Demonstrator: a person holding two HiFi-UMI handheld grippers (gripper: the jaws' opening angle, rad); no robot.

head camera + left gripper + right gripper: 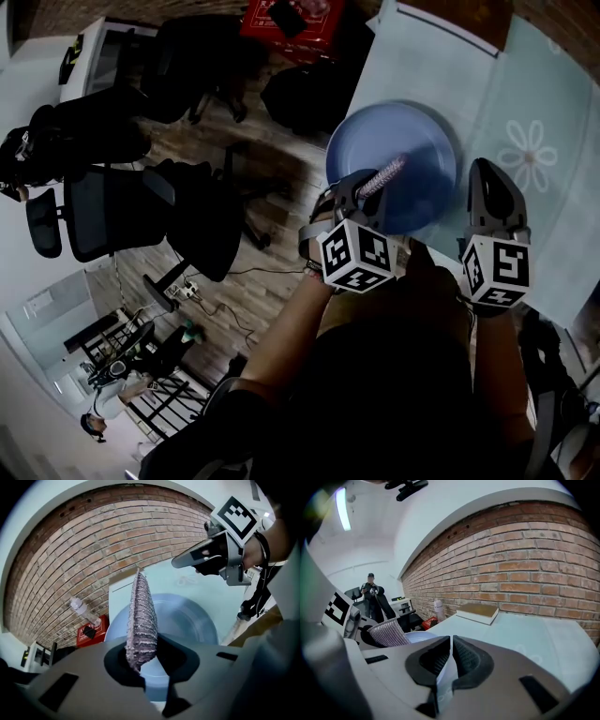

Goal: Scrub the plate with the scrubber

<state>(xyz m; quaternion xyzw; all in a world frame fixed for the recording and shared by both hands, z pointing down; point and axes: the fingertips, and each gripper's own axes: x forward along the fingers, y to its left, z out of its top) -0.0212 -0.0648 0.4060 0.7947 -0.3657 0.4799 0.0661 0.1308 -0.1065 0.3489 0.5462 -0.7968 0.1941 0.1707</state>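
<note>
1. behind the table (543,634), brick wall (525,569) along the far side, filling the background of both gripper views.
2. pale glass table with a faint flower print, reaching as far as that wall.
3. off the table's left side in the head view, black office chairs (112,206) on a wood floor (253,281).
4. blue plate (422,150) lying flat on the table, close to its left edge.
5. left gripper (150,663) low over the plate's near rim, jaws clamped on the lower end of the scrubber (140,620).
6. right gripper (451,644) just beside the plate's right rim, above bare table; jaws drawn together to a thin slit, gripping nothing, only pale table surface visible through the slit.
7. silvery mesh scrubber sticking out of the left jaws, seen edge-on, over the plate's middle; cannot tell whether touching the plate.
8. book (478,612) flat on the table against the wall.
9. clear bottle (83,611) near the wall past the table's corner, just beside a red box (91,631).
</note>
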